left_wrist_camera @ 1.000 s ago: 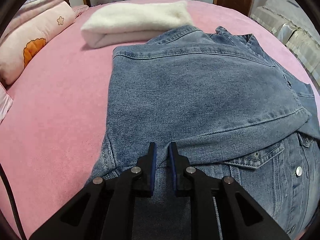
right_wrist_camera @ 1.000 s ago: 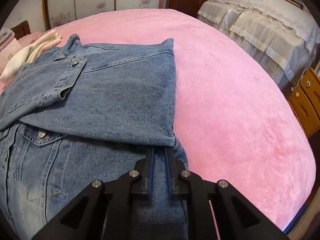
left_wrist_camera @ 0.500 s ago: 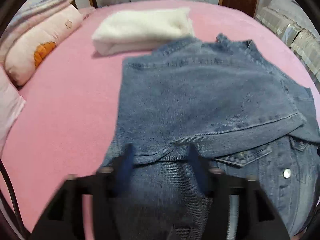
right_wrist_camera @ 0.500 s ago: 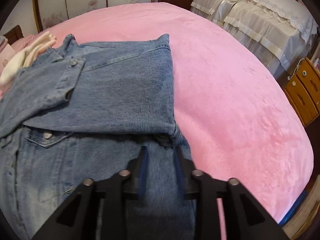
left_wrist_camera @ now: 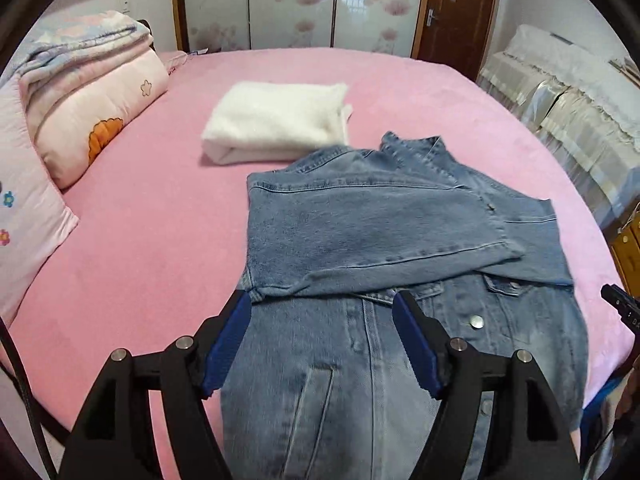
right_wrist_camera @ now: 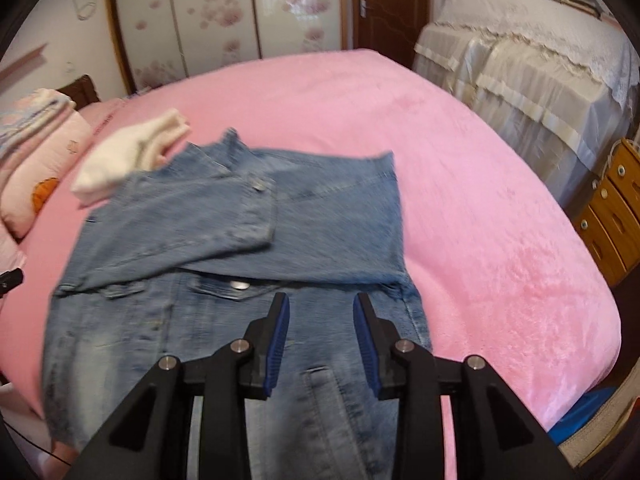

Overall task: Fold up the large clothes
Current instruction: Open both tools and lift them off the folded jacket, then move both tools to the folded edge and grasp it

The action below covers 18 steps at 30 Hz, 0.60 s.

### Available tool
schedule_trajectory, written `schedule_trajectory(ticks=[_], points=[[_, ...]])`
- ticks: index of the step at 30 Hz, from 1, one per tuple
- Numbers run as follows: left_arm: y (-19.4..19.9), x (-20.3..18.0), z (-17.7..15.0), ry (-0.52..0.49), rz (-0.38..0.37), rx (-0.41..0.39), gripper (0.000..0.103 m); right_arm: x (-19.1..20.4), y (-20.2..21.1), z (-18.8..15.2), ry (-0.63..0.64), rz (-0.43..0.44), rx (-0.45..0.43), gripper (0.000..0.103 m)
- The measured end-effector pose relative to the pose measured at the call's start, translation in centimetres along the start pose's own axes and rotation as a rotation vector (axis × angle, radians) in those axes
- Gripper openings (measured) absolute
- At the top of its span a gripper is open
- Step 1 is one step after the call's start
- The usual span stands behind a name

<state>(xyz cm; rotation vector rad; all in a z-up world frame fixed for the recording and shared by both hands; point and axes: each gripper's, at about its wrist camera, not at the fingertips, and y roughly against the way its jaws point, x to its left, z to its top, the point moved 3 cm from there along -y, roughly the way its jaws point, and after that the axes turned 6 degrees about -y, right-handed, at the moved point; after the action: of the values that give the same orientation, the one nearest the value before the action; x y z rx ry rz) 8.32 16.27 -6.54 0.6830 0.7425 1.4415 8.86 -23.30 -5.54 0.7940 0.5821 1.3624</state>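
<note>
Both grippers have lifted away from the denim jacket point(left_wrist_camera: 360, 232) since a second ago, when each was pinched tight on the cloth near the sleeve folds; more of the bed and the room now shows past them. The left gripper point(left_wrist_camera: 322, 344) has just been opening and its blue fingers point(left_wrist_camera: 226, 344) stand wide apart with nothing between them, the jacket lying flat well below. The right gripper point(right_wrist_camera: 320, 344) has also been opening, though its fingers point(right_wrist_camera: 276, 346) are parted less widely, and they too hold nothing.

The jacket lies on the pink bed point(left_wrist_camera: 140, 260), front up, collar at the far end, with both sleeves folded across the chest, one overlapping the other. Its near hem runs under both grippers. A folded white garment point(left_wrist_camera: 276, 128) sits just beyond the collar, touching or nearly touching it. At the far left are a stacked quilt point(left_wrist_camera: 88, 80) and a pillow point(left_wrist_camera: 24, 208). A wooden door point(left_wrist_camera: 456, 8) stands at the far wall.
</note>
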Motion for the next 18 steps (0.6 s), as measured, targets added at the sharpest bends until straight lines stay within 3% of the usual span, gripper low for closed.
schedule_trajectory(ticks=[3,5,10,15,18], points=[[2.3,0.0,-0.6,0.002,-0.002,-0.021,0.074,0.9,2.8,0.1,0.013,0.031,-0.040,0.035],[3.8,0.0,-1.2,0.003,-0.008,-0.034,0.075,1.1,4.6,0.0,0.014,0.054,-0.063,0.048],[6.6,-0.2,-3.2,-0.025,-0.032,-0.039,0.078,1.5,8.0,-1.1,0.032,0.067,-0.111,0.059],[7.7,-0.1,-6.6,-0.077,-0.025,-0.018,0.082,0.7,9.1,-3.6,0.065,0.052,-0.088,0.065],[7.2,0.4,-9.0,-0.084,-0.028,0.012,0.082,-0.4,8.5,-5.5,0.070,0.024,-0.026,0.065]])
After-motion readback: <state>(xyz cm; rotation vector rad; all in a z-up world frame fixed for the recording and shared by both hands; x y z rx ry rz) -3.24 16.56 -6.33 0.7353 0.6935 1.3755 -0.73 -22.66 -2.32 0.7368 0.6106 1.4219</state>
